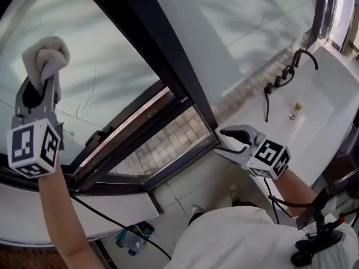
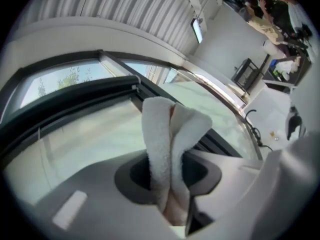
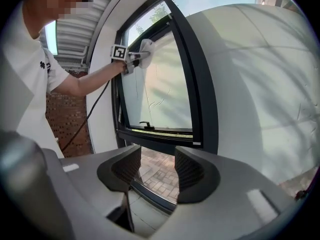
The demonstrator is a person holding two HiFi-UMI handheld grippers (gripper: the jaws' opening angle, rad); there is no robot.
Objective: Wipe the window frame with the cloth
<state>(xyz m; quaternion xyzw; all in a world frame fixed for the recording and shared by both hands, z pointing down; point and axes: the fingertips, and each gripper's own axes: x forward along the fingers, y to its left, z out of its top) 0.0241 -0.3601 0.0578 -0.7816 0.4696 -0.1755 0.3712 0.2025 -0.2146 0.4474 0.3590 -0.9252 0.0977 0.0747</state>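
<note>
A folded beige cloth (image 1: 47, 56) sticks up out of my left gripper (image 1: 40, 92), which is shut on it and raised against the frosted window pane at the upper left. In the left gripper view the cloth (image 2: 170, 149) stands between the jaws, close to the dark window frame (image 2: 100, 96). The black window frame (image 1: 162, 60) runs diagonally across the head view. My right gripper (image 1: 229, 141) is open and empty, low near the frame's bottom corner. The right gripper view shows the left gripper (image 3: 134, 58) with the cloth (image 3: 145, 48) high on the frame (image 3: 197, 99).
A window handle (image 1: 104, 134) sits on the lower sash. A white basin (image 1: 314, 111) with a black tap (image 1: 303, 58) lies at the right. Black cables hang below both arms. A brick wall (image 3: 70, 119) and tiled ground (image 3: 160, 171) show outside.
</note>
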